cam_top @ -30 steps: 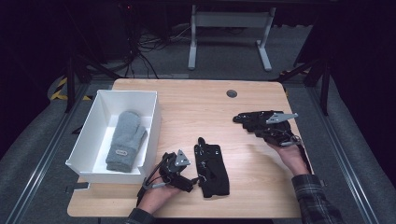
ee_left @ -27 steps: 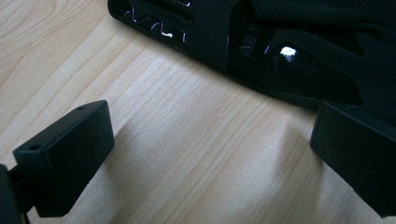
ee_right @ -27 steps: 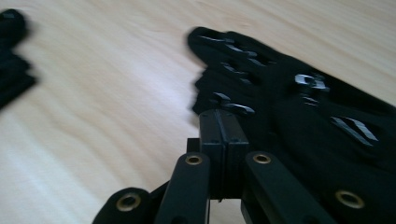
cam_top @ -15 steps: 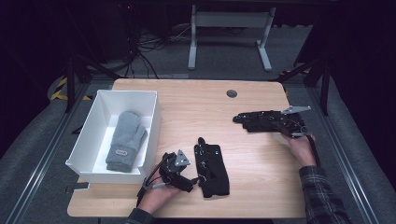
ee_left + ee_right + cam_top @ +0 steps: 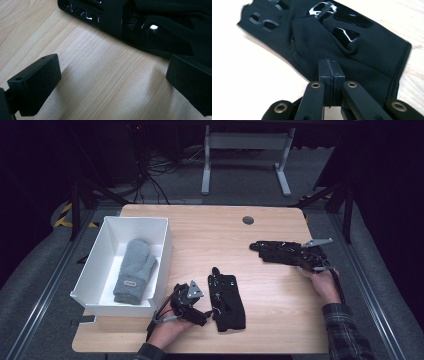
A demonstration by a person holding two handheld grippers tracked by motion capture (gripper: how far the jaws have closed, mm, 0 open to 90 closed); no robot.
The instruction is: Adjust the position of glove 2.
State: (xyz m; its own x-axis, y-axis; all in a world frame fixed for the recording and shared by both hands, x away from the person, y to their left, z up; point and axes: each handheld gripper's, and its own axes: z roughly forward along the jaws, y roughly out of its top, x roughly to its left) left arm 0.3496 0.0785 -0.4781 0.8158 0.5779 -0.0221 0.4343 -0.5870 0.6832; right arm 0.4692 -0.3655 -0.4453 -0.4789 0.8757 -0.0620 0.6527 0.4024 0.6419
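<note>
A: Where is the right gripper (image 5: 300, 254)?
B: Over the far right of the counter (image 5: 210, 227), held by the right hand (image 5: 324, 284) with the forearm coming up from the lower right corner. The gripper lies nearly level, pointing left across the wood.
A: And its fingers (image 5: 328, 72)?
B: Clenched tight, pad against pad, in the right gripper view. They sit over the cuff end of a black glove (image 5: 332, 37); I cannot tell whether any cloth is pinched between them.
A: The left gripper (image 5: 202, 306)?
B: Low at the near edge, the left hand (image 5: 167, 330) wrapped around it from below, aimed right at a second black glove (image 5: 227, 296) lying flat just beside it.
A: Holding it?
B: No. In the left gripper view the fingers (image 5: 37, 80) stand released, wide apart, bare wood between them, the glove's edge just ahead and by the right finger.
A: Anything else?
B: A white box (image 5: 95, 270) at the left holds a grey mitten (image 5: 134, 270).
</note>
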